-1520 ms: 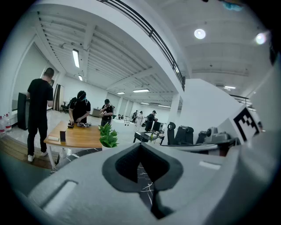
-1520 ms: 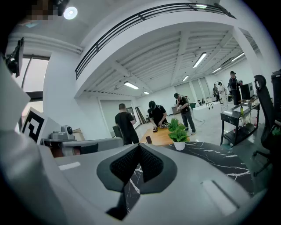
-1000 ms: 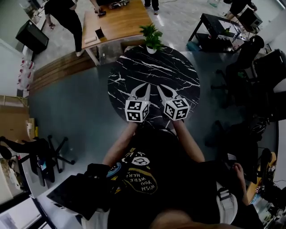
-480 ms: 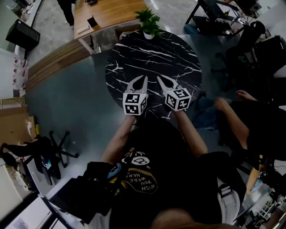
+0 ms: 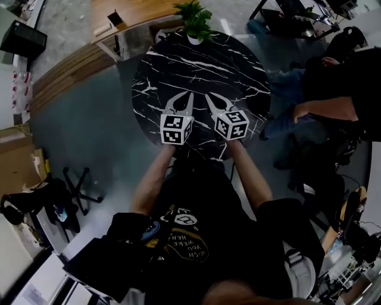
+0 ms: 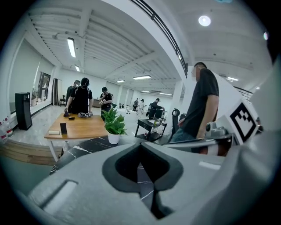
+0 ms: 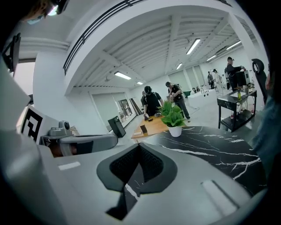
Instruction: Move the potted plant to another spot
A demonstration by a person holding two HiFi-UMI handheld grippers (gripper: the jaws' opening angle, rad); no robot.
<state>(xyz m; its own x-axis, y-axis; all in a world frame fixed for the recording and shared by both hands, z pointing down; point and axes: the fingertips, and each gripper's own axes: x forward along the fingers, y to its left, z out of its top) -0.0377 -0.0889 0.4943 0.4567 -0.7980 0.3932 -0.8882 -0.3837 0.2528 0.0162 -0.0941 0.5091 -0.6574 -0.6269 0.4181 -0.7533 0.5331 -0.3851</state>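
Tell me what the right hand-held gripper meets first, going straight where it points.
Probably the marble tabletop, as that hand-held gripper tilts downward; the potted plant stands beyond, to its right.

Round black marble table (image 5: pixel 232 77), wooden desk (image 5: pixel 134 12) behind, black upright box (image 5: pixel 22 39), person (image 5: pixel 339 89) at right

In front of you stands a round black table (image 5: pixel 238 68) veined with white, and the potted plant (image 5: pixel 194 22) sits upright at its far edge, close to a wooden desk (image 5: pixel 140 11).
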